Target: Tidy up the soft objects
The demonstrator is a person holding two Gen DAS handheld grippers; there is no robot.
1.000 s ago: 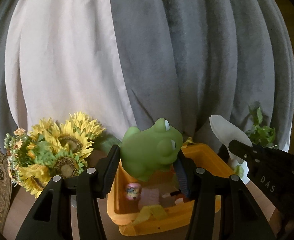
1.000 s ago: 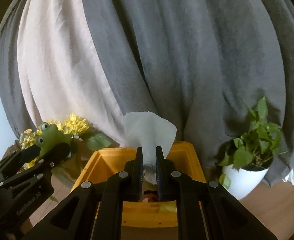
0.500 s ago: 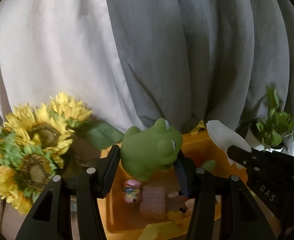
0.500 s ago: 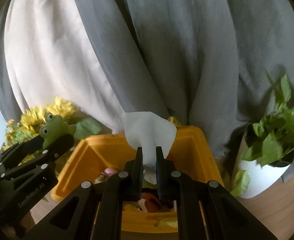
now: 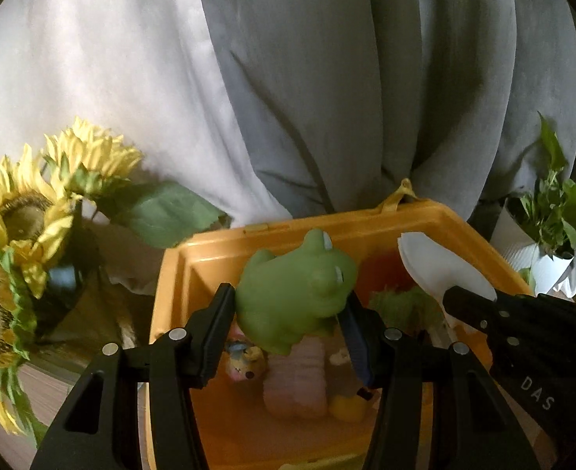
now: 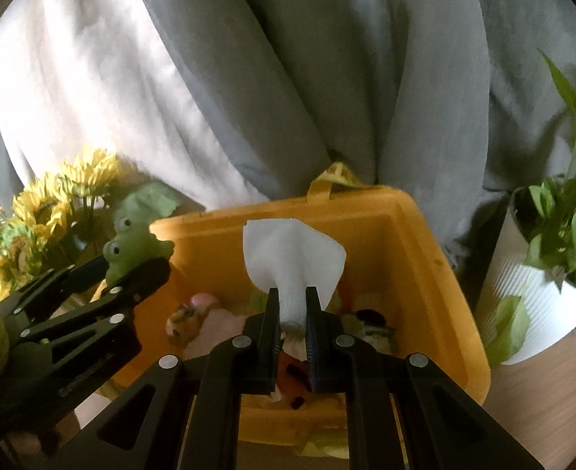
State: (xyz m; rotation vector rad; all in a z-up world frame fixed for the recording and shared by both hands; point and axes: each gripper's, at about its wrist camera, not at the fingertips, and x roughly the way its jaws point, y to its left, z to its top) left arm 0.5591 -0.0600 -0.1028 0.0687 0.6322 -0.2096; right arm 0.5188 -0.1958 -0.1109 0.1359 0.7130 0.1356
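Two soft things hang over the open orange plastic storage bin (image 6: 417,250), one in each hand-held gripper. The left hand-held gripper (image 5: 289,313) is clamped on a squashy green rubber frog toy (image 5: 293,290), its fingers pressing the body from both sides just above the bin's interior. The right hand-held gripper (image 6: 291,313) is pinched together on the gathered stem of a white paper tissue (image 6: 291,258), whose free end fans out above the fingertips, over the bin's middle. Inside the bin lie other small toys, among them a pink ribbed soft piece (image 5: 295,384) and a yellow lump (image 5: 346,405).

The frog looks light and yielding; its sides bulge around the pads, so a grip across the wide body seems right, and it would probably bounce or roll a little on landing. The tissue is nearly weightless, limp and easily torn, so a bunched fold is the sensible place to hold, and it may drift or cling to a pad when let go. Yellow artificial sunflowers (image 5: 25,211) stand left of the bin, and a white pot with a green leafy plant (image 6: 538,290) stands right of it on the wooden worktop (image 6: 530,403)
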